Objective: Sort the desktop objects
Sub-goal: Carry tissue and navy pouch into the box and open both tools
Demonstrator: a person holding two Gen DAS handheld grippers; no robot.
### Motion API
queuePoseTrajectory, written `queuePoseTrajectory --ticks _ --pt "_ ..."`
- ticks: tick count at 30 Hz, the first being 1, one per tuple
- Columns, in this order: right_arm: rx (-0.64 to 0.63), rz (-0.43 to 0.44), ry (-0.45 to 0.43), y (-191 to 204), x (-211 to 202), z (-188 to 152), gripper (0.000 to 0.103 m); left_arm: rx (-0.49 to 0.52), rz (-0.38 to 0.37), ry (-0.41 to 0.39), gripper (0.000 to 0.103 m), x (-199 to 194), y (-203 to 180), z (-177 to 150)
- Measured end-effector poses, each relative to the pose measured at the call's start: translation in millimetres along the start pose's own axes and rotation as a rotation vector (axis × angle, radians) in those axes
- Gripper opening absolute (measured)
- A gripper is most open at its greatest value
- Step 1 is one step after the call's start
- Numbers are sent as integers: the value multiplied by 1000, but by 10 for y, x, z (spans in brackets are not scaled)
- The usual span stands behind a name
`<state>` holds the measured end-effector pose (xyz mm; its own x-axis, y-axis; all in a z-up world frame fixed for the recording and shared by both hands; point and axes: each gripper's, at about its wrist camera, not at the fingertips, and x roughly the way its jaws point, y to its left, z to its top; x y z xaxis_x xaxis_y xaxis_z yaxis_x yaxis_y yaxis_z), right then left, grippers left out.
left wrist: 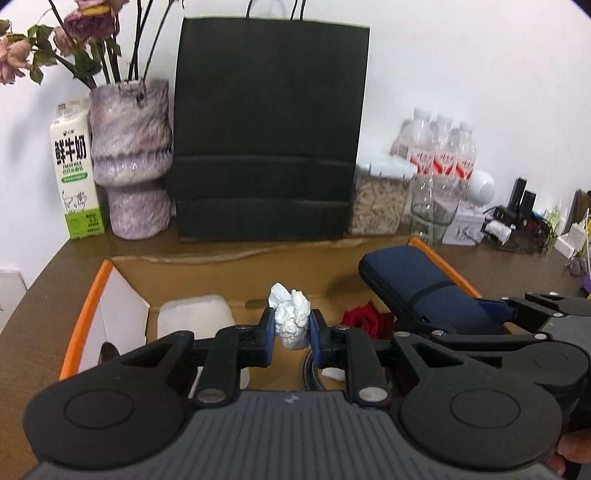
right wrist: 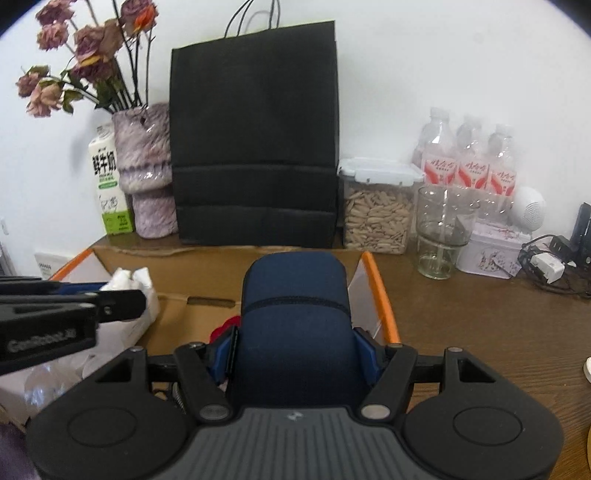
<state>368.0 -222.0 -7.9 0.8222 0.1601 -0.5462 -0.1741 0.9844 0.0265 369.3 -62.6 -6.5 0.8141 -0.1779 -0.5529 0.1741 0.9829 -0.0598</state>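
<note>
Flowers (left wrist: 74, 33), dried and pink, are seen at the upper left of the left wrist view, standing in a mottled purple vase (left wrist: 131, 158) on a brown wooden table (left wrist: 33, 306). A milk carton (left wrist: 75, 173) is set just left of the vase, against a white wall (left wrist: 461, 55). A tall black paper bag (left wrist: 266, 129) fills the centre, upright at the back of the table. To its right a clear lidded container (left wrist: 380, 199) of pale pieces, a glass (left wrist: 432, 210), three plastic bottles (left wrist: 443, 147) and a white tin (left wrist: 463, 225) are lined up; cables and chargers (left wrist: 517, 221) are gathered at the far right edge.

In the lower half of the frame an open cardboard box (left wrist: 221, 269) with orange-edged flaps is seen on the table. A crumpled white tissue (left wrist: 291, 317) is gripped between the nearly closed blue pads of the left hand-held gripper (left wrist: 291, 336), above the box interior. A translucent white container (left wrist: 195, 317) lies in the box at left, and a red rose (left wrist: 365, 319) at right.

In the right wrist view, a dark blue zip case (right wrist: 295, 314) is clamped between the pads of the right hand-held gripper (right wrist: 299, 354), tilted over the right part of the box (right wrist: 210, 266). The left hand-held gripper (right wrist: 92, 306) and the tissue (right wrist: 129, 280) appear at the left edge of that frame.
</note>
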Motion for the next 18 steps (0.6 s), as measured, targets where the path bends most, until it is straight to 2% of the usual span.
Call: queuePoseTrajectory --ticks 3,4,5,6,7,10,13,18 --pt "1 1 5 21 -15 -13 65 13 15 12 25 13 -20 -14" --pt "11 -2 -1 12 -25 -12 67 16 24 15 40 14 -26 -15" --pt "21 -10 -12 -2 -45 -6 67 17 35 17 63 10 -27 -15" --pt "26 -19 -26 -18 -65 5 66 14 54 12 71 -1 -24 -12" --pt "36 -40 -39 -42 -93 19 73 10 79 3 84 -21 -16 -8" --pt "80 -51 -54 -144 -132 54 92 -18 98 -20 103 -88 48 24" --pt "110 -5 -43 -212 -151 78 98 -35 97 -33 103 -154 96 44" --pt "101 7 -62 -206 -223 111 99 -30 105 -62 103 -262 95 73"
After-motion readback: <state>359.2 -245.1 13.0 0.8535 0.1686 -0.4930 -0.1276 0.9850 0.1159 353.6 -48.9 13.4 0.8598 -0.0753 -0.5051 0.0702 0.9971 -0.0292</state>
